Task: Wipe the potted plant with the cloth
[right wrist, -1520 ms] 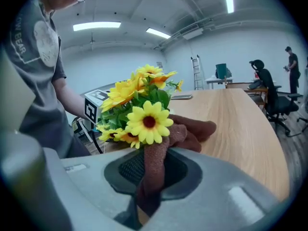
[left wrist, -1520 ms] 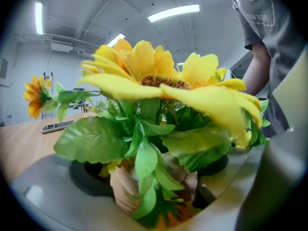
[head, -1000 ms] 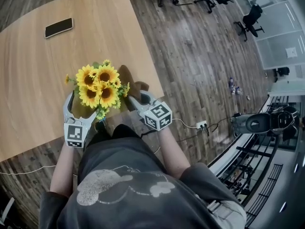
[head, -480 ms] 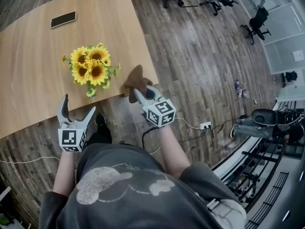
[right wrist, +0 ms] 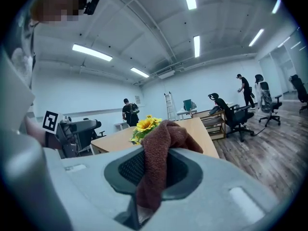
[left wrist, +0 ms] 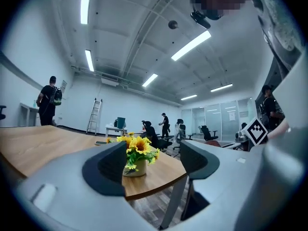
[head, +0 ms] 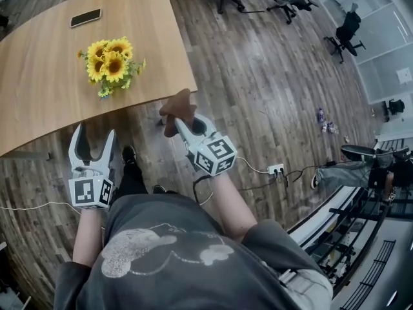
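Right gripper (head: pixel 182 124) clamped on brown cloth (head: pixel 178 106). Left gripper (head: pixel 94 137) jaws apart, just been narrowing, nothing between them. Potted plant (head: pixel 108 62) on table (head: pixel 39 89), well apart from both.

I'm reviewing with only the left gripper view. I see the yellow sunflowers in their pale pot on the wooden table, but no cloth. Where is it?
Observer: The brown knitted cloth is in the right gripper, whose jaws are shut on it.
Operator: Is it touching the plant?
Observer: No. In the head view the cloth hangs over the plank floor, off the edge of the light wooden table and well apart from the potted yellow sunflowers.
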